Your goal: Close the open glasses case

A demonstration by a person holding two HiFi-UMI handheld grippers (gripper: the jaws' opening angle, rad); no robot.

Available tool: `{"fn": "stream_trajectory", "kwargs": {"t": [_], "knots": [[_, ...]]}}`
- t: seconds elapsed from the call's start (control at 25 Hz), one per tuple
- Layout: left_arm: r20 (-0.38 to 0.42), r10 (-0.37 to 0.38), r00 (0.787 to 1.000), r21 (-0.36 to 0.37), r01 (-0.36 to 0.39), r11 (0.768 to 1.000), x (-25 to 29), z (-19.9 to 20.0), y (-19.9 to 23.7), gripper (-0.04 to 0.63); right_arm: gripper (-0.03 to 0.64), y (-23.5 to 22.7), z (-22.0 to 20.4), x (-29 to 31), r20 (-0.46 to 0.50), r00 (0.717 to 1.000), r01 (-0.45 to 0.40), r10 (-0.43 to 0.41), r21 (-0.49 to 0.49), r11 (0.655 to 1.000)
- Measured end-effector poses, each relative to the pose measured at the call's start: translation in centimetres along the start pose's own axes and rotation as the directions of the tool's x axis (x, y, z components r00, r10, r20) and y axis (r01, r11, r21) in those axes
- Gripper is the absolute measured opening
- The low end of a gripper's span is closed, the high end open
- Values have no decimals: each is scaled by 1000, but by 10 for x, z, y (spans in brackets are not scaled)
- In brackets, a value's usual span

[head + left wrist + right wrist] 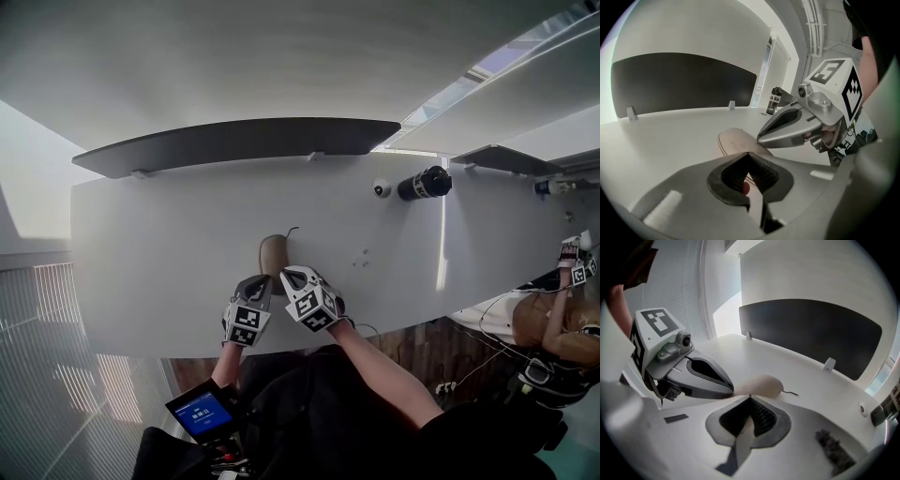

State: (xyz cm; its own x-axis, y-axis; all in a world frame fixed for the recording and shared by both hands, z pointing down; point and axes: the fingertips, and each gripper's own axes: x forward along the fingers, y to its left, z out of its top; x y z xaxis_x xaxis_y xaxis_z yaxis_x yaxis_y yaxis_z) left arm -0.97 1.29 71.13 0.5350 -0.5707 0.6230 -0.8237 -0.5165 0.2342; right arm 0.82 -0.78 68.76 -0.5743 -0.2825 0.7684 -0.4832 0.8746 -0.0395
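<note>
Two hand-held grippers: the left hand-held gripper (747,153) and the right hand-held gripper (750,398) are working side by side, both tips converging on the near end of the case.
Left jaws: lying pressed together tip to tip and holding nothing; tan case surface is showing just beyond the tips.
Right jaws: likewise meeting at the tips with nothing between them; the closed nose is pointing at the case.
Glasses case (274,254): tan, oval, lying flat on the white bench (169,244) near its front edge, just ahead of both grippers; a thin dark cord (790,393) is trailing from its far end.
Lid: appearing lowered onto the base, with a seam showing along the edge in the left gripper view; whether it is fully snapped shut cannot be told.
Step in hand (judged): pressing the lid home, late in the task.
Method, contact: pushing with closed noses rather than pinching is suiting a low, rounded shell; the pressure should be going straight down on the lid's top.
Method, balance: one nose should be steadying the case while the other is bearing down, so the force is not skewing the hinge.
Method, check: the seam should be closing evenly all round before either gripper is lifting away.
Risk: the case is sitting loose on a smooth surface, so a slanted push is likely sending it sliding forward.
Surroundings: a black bottle (424,184) and a dark curved panel (244,141) are standing well apart, clear of the work.
</note>
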Motion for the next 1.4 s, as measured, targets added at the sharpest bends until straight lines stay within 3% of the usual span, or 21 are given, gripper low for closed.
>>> {"fn": "stream_trajectory", "kwargs": {"t": [0.12,0.28,0.64,0.76,0.92,1.08,1.4], "knots": [[9,13,1000,1,-13,1000,-5,5,0,8,-2,-3,0,-4,-6,1000,-25,25,41,999],[80,61,995,-11,-61,998,-30,27,7,6,-2,-15,8,-29,59,998,14,-15,29,999],[166,90,982,132,-113,985,-90,45,-7,6,-2,3,8,-103,257,966,14,-24,38,999],[149,92,985,140,-113,984,-93,35,-13,8,-2,13,3,-108,273,962,7,-16,34,999],[145,33,989,162,-57,985,-75,36,-34,6,-2,9,0,-124,281,958,41,-62,78,996],[132,59,989,114,-75,991,-91,21,-34,6,-2,32,17,-123,294,955,13,-26,45,999],[149,80,986,118,-98,988,-111,18,-33,6,-2,50,4,-118,273,962,0,2,-4,1000]]}}
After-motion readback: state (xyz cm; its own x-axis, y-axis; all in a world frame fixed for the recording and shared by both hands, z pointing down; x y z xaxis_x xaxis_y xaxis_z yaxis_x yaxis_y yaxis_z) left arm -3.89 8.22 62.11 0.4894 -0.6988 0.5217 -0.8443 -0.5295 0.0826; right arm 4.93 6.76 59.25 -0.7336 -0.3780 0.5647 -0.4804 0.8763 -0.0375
